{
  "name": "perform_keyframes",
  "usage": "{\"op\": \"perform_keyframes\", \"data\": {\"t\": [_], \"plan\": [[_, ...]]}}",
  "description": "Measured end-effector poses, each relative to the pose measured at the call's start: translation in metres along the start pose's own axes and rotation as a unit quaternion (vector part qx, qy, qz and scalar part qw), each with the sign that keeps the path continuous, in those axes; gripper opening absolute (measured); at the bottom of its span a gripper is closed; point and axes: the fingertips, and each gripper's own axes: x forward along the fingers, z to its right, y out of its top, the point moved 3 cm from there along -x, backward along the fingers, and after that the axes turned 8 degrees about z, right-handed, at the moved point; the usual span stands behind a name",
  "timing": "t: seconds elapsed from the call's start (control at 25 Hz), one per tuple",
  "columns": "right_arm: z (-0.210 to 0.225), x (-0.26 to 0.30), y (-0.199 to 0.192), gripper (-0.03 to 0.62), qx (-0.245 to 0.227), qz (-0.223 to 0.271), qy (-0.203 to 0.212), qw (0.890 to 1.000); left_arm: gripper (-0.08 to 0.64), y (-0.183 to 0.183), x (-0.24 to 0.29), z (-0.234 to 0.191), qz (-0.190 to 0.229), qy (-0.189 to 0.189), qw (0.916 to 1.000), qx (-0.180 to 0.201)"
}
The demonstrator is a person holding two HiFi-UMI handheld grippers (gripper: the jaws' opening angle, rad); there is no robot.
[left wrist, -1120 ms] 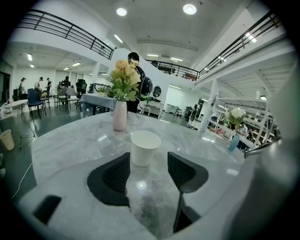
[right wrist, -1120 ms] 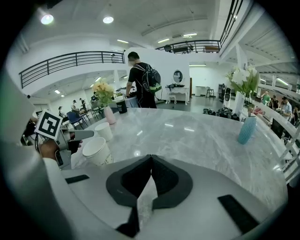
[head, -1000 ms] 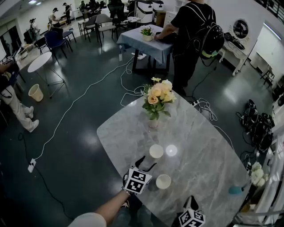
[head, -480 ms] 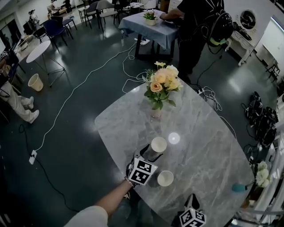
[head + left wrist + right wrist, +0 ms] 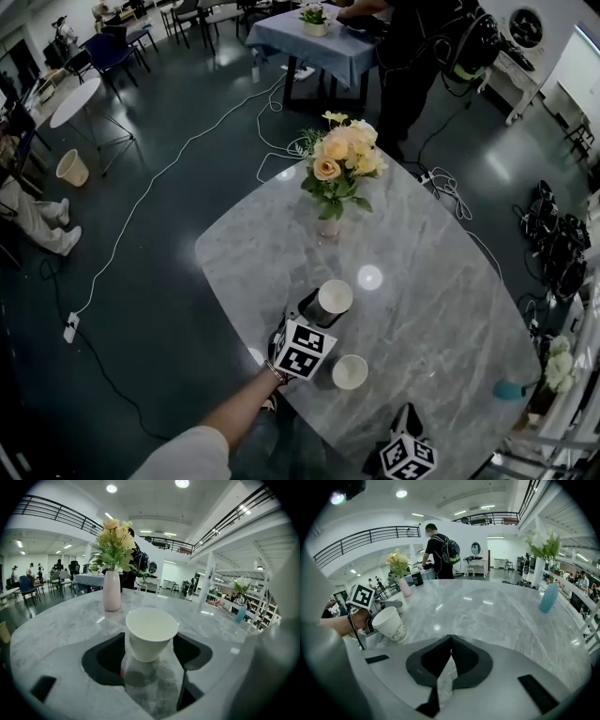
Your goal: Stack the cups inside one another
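Note:
Two white paper cups stand on the grey marble table [image 5: 422, 309]. The farther cup [image 5: 332, 300] [image 5: 151, 632] stands upright between the jaws of my left gripper [image 5: 317, 311] [image 5: 150, 645]. Those jaws have just been opening and now stand wide, one on each side of the cup without pressing it. The nearer cup [image 5: 350, 371] [image 5: 391, 624] stands alone, to the right of the left gripper's marker cube. My right gripper [image 5: 408, 417] [image 5: 450, 641] hangs over the table's near edge, shut with nothing in it, a little right of that cup.
A pink vase of yellow flowers [image 5: 330, 223] [image 5: 111, 590] stands beyond the cups. A blue vase [image 5: 507, 390] [image 5: 548, 597] is at the table's right edge. Farther off, a person with a backpack [image 5: 422, 37] stands at another table, and cables run across the floor.
My left gripper has moved forward, and its jaws now stand on either side of the farther cup. The right gripper has stayed where it was.

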Motion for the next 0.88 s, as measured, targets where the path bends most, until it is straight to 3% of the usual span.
{"op": "perform_keyframes", "data": {"t": [0.88], "plan": [[0.002, 0.001, 0.007, 0.008, -0.005, 0.008, 0.004, 1.0, 0.295, 0.017, -0.014, -0.001, 0.027, 0.004, 0.9995, 0.018]]}}
